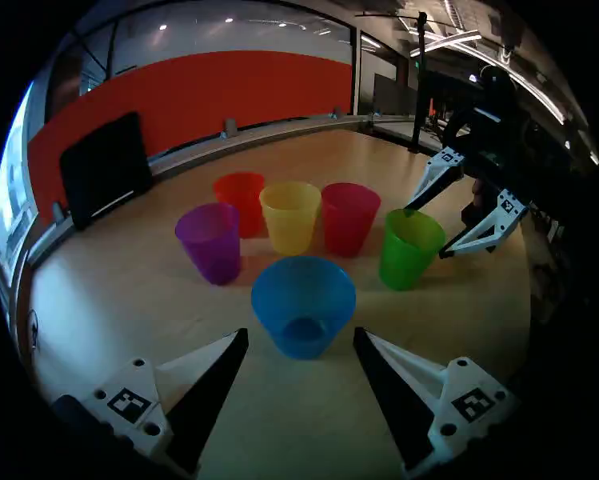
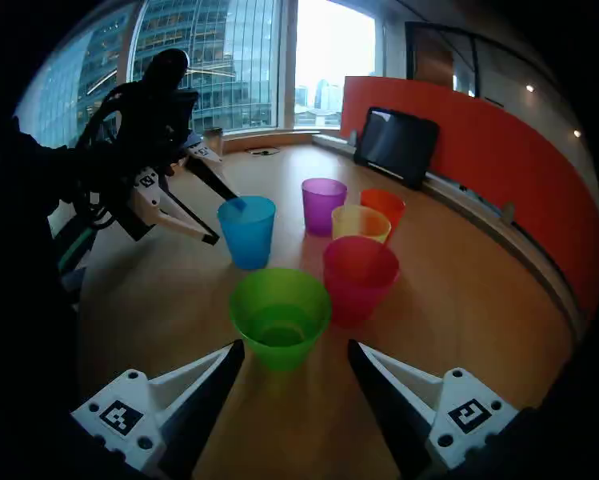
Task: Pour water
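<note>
White wedge fingers (image 1: 427, 376), black inner faces, square coded tags (image 1: 131, 404), seemingly small screws (image 1: 151, 430), on left gripper (image 1: 300, 330) and right gripper (image 2: 295, 342).

Six cups, one of each colour: blue cup (image 1: 303, 308) at six o'clock, purple cup (image 1: 211, 240) nine, orange cup (image 1: 239, 198) eleven, yellow cup (image 1: 289, 214) twelve, red cup (image 1: 349, 216) one, green cup (image 1: 409, 246) three. One worktop (image 1: 99, 304). Two tools: left hand-held gripper (image 1: 299, 332), right hand-held gripper (image 2: 293, 344).

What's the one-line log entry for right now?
left gripper: open, at blue translucent plastic cup | right gripper: open, at green translucent plastic cup | held: nothing
</note>
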`<action>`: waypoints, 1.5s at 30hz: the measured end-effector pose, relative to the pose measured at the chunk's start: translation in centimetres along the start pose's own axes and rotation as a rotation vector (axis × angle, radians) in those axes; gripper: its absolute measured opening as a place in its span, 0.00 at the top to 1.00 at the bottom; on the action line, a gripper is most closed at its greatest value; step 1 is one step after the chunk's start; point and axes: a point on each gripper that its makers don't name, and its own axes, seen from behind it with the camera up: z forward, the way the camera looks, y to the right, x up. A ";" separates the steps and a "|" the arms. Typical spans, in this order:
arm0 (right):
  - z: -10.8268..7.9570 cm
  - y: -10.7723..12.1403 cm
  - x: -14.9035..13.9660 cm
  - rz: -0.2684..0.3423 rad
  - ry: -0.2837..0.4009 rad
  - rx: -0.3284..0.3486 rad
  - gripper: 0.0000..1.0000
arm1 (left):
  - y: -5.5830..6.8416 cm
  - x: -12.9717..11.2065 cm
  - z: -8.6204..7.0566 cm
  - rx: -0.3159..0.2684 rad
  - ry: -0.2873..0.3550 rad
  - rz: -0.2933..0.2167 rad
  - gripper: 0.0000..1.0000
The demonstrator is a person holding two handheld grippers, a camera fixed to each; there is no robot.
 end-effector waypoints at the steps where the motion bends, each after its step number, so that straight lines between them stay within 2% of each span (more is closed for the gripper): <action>1: -0.3 0.1 -0.1 0.004 0.002 -0.008 0.00 | 0.0 -0.1 -0.2 0.005 0.002 -0.003 0.02; 10: -2.8 1.2 -1.1 0.052 0.042 -0.089 0.00 | -0.3 -0.8 -2.3 0.056 0.024 -0.029 0.02; 18: -5.0 2.6 -0.5 0.101 0.111 -0.181 0.00 | -1.1 -0.9 -4.1 0.130 0.071 -0.055 0.02; 33: -10.0 7.4 3.3 0.230 0.325 -0.450 0.00 | -5.6 1.5 -8.3 0.358 0.285 -0.133 0.02; 39: -11.5 9.7 3.9 0.255 0.383 -0.581 0.01 | -7.0 2.5 -9.3 0.428 0.370 -0.198 0.02; 45: -13.0 11.5 4.4 0.290 0.446 -0.711 0.01 | -8.2 3.6 -10.7 0.506 0.450 -0.220 0.02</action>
